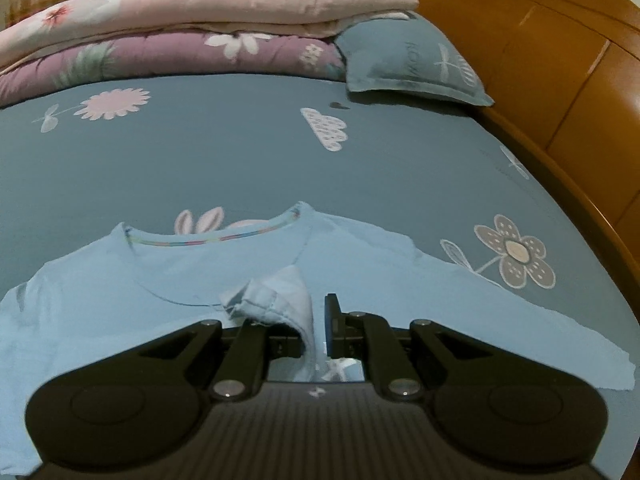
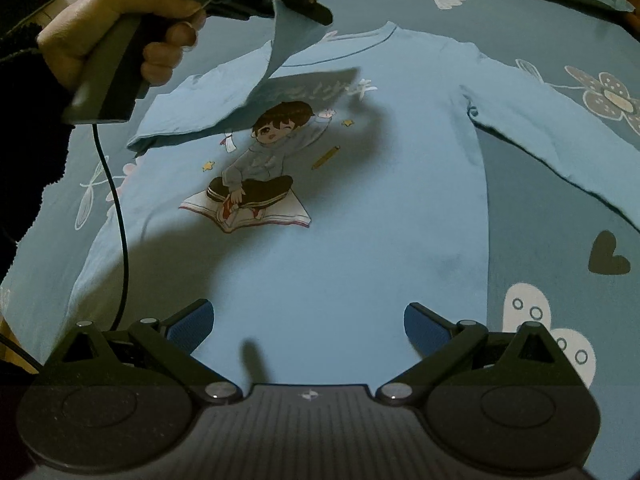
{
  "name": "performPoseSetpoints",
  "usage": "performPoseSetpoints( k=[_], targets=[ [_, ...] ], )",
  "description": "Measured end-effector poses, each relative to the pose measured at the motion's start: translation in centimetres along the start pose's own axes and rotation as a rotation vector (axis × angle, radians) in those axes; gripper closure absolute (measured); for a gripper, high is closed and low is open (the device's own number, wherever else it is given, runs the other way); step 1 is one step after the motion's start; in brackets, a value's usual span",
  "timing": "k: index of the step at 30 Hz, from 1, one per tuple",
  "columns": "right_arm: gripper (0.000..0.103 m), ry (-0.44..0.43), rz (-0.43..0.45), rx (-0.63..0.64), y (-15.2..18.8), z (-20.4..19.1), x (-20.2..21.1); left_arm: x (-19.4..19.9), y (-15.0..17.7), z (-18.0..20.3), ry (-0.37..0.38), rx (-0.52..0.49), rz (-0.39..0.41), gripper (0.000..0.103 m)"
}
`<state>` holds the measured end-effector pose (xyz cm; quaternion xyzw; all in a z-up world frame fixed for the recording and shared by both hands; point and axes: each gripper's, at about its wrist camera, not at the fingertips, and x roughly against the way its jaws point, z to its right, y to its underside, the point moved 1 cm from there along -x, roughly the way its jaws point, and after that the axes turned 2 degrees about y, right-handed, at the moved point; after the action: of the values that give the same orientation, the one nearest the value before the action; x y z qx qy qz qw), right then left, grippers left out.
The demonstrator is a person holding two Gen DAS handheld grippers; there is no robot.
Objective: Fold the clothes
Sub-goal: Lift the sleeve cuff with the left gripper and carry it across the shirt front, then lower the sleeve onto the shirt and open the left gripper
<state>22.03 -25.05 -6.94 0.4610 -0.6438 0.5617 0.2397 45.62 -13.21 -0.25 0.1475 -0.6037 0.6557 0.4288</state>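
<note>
Pinching the cuff of the sleeve [image 1: 276, 300], the left gripper [image 1: 312, 332] is holding it above the light blue shirt [image 2: 340, 240], its jaws pressed onto the cloth. Only the right wrist view is showing the hand [image 2: 116, 36] gripping that tool and the cartoon print [image 2: 256, 168]. The right gripper [image 2: 308, 324] is hanging over the hem with jaws spread, while the shirt is lying flat, front up, on the bed [image 1: 240, 160].

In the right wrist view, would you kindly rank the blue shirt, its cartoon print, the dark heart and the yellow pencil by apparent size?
1. Blue shirt, by far the largest.
2. Cartoon print.
3. Dark heart on the bedsheet, though it lies nearer the camera, so its rank is unsure.
4. Yellow pencil, smallest.
</note>
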Motion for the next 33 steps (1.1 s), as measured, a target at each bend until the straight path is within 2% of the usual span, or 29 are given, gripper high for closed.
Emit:
performPoseSetpoints(
  k=[11,23,26,28,30,33],
  targets=[
    [0.000,0.008,0.004,-0.010,-0.3,0.0,0.2,-0.5,1.5,3.8,0.064,-0.112,-0.042,0.096],
    [0.000,0.020,0.001,-0.030,-0.3,0.4,0.0,-2.1,2.8,7.0,0.096,-0.234,-0.094,0.094],
    [0.000,0.023,0.000,-0.035,-0.3,0.6,-0.1,-2.0,3.4,7.3,0.130,-0.260,-0.105,0.077],
    [0.000,0.025,0.000,-0.038,-0.4,0.6,-0.2,-1.6,3.7,7.6,0.150,-0.282,-0.098,0.060],
    [0.000,0.027,0.000,-0.039,-0.4,0.7,-0.2,-1.0,4.0,8.0,0.168,-0.309,-0.083,0.054],
    [0.000,0.029,0.005,-0.037,-0.5,0.6,-0.2,-0.2,4.1,8.1,0.197,-0.333,-0.068,0.049]
  ],
)
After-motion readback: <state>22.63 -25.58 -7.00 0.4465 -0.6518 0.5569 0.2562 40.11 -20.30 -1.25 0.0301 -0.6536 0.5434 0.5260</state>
